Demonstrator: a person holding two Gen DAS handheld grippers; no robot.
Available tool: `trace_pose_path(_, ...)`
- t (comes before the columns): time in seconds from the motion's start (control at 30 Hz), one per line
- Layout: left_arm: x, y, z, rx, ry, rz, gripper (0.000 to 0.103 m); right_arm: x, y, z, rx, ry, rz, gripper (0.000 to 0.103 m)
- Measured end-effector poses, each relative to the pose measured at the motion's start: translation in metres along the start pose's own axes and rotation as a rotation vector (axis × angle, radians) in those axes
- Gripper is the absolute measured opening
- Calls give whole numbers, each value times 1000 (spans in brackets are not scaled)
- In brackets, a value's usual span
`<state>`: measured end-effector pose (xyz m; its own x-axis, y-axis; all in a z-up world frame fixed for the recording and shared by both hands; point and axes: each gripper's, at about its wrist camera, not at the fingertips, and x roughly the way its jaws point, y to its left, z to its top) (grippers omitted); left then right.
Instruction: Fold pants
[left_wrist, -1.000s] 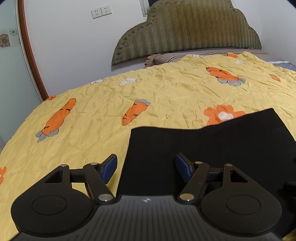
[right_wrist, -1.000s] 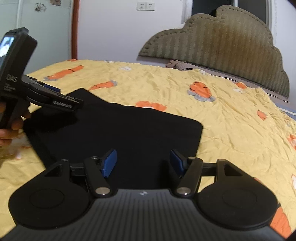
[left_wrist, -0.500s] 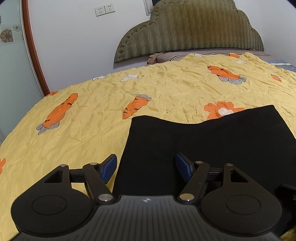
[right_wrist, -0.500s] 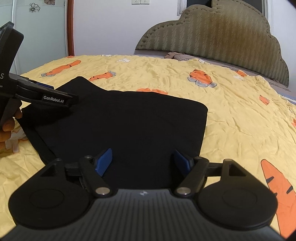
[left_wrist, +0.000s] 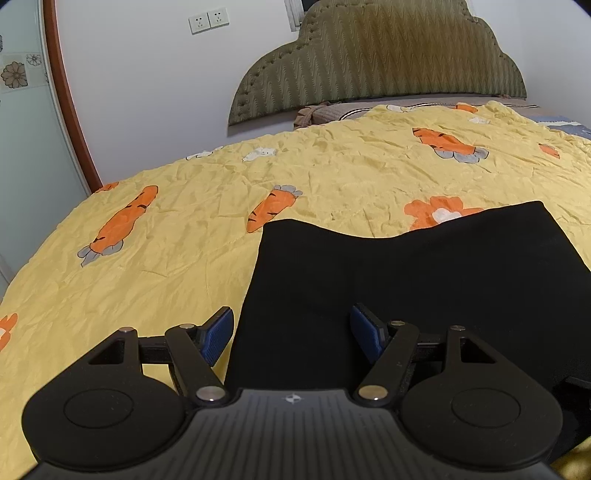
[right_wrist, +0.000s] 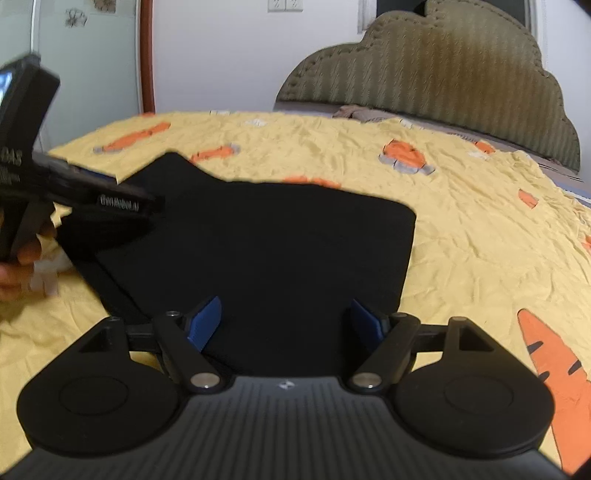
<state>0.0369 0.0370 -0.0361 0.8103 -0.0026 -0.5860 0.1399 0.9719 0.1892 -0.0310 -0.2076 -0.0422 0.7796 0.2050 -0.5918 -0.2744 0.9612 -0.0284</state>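
- Left gripper (left_wrist: 291, 326): blue pads spread wide, nothing between them. It hangs over the pants' (left_wrist: 406, 295) near-left edge; the left pad (left_wrist: 218, 332) sits over the sheet (left_wrist: 184, 258), the right pad over black cloth. Cannot tell whether the pads touch fabric.
- Right gripper (right_wrist: 286, 321): jaws wide apart, empty. Both pads lie over the pants (right_wrist: 277, 251) at their near edge.
- Right view also shows the left gripper (right_wrist: 92, 199) at 9 o'clock, blurred, above the pants' left side, with the holder's hand (right_wrist: 18, 258) behind it.
- Pants: black, folded flat into a rough rectangle on the yellow carrot-print sheet (right_wrist: 480, 240), low centre in both views.
- Edges, left view: far edge dips mid-span, corners at 11 and 2 o'clock; left edge runs straight back toward the gripper.
- Edges, right view: rounded corner at 2 o'clock, and a second layer shows as a strip at 8 o'clock.
- Open sheet lies from 9 to 12 o'clock in left view, 12 to 4 in right.
- Headboard (left_wrist: 376, 62) stands at 12 o'clock, well apart.
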Motion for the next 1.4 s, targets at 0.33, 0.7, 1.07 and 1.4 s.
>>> trace_pose_path(0.33,-14,-6,0,9,27,8,69,-9,0,-4,15,-14,-15,83)
trace_pose_path(0.7,-32,-22,5,17,31,-22,69,-43,-14,-8,34,-66,-59,90)
trace_pose_path(1.07,-54,-52,16,40,11,-78,69,-66,-13,-8,47,-129,-103,103)
trace_pose_path(1.4,-61,-73,14,71,15,-94,70,-74,-18,-12,110,-139,-111,103)
